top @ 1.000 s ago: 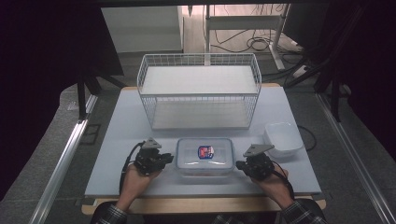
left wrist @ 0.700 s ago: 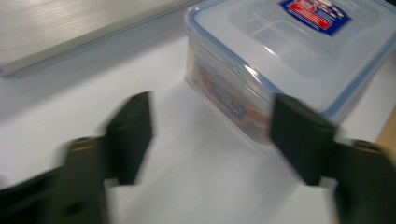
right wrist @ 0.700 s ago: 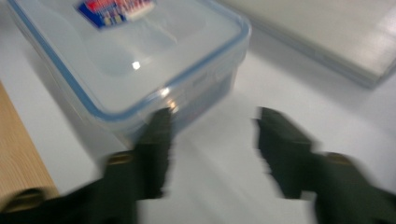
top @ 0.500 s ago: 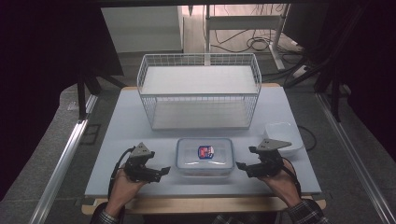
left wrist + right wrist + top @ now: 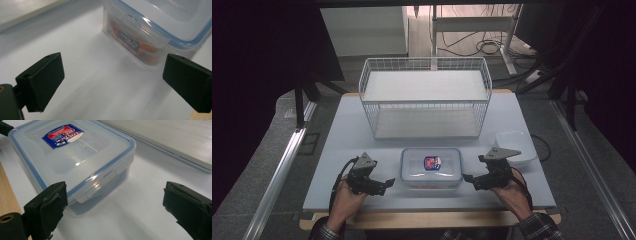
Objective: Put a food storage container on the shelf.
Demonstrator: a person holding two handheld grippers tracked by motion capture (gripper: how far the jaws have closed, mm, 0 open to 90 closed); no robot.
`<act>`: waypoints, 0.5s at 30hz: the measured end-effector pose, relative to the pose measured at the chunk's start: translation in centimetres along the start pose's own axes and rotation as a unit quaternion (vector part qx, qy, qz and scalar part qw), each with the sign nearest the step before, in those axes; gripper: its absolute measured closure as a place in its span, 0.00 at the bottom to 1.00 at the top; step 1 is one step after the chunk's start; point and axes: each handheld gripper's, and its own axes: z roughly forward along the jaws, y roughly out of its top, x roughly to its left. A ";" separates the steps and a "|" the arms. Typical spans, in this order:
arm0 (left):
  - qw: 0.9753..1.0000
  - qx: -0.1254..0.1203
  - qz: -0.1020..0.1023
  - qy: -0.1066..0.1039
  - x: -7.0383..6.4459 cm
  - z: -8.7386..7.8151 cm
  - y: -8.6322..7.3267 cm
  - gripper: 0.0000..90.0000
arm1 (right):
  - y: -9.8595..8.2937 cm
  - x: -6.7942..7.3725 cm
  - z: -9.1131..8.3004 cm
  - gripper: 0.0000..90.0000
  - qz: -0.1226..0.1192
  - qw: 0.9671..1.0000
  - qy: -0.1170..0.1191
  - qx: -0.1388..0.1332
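Two grippers flank the clear lidded container (image 5: 431, 168) on the white table (image 5: 337, 140), one at each short end. Your left gripper (image 5: 382, 185) sits just left of the box, jaws spread wide with nothing between them; its own view has the container's (image 5: 160, 32) latch side ahead, something orange showing through the wall. Your right gripper (image 5: 468, 179) is just off the box's right end, jaws equally wide apart and empty, and its view looks across the blue-rimmed lid (image 5: 72, 152) with its red and blue label (image 5: 62, 133). Neither gripper touches the box. Behind it stands the white wire basket (image 5: 427, 97); a small white bowl (image 5: 514, 145) sits near your right hand (image 5: 512, 192).
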 end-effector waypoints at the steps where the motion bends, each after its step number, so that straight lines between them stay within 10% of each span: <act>1: 1.000 -0.002 -0.001 -0.001 -0.1 -0.1 0.1 0.04 | 0.1 0.0 0.0 0.07 0.000 1.000 0.001 0.000; 11: 1.000 0.010 -0.009 -0.006 -0.4 0.0 1.5 0.03 | 1.3 1.0 0.4 0.02 -0.001 1.000 -0.014 0.005; 15: 0.999 -0.001 -0.013 -0.039 -0.5 0.2 2.4 0.03 | 1.7 1.1 0.6 0.03 0.009 1.000 -0.013 0.018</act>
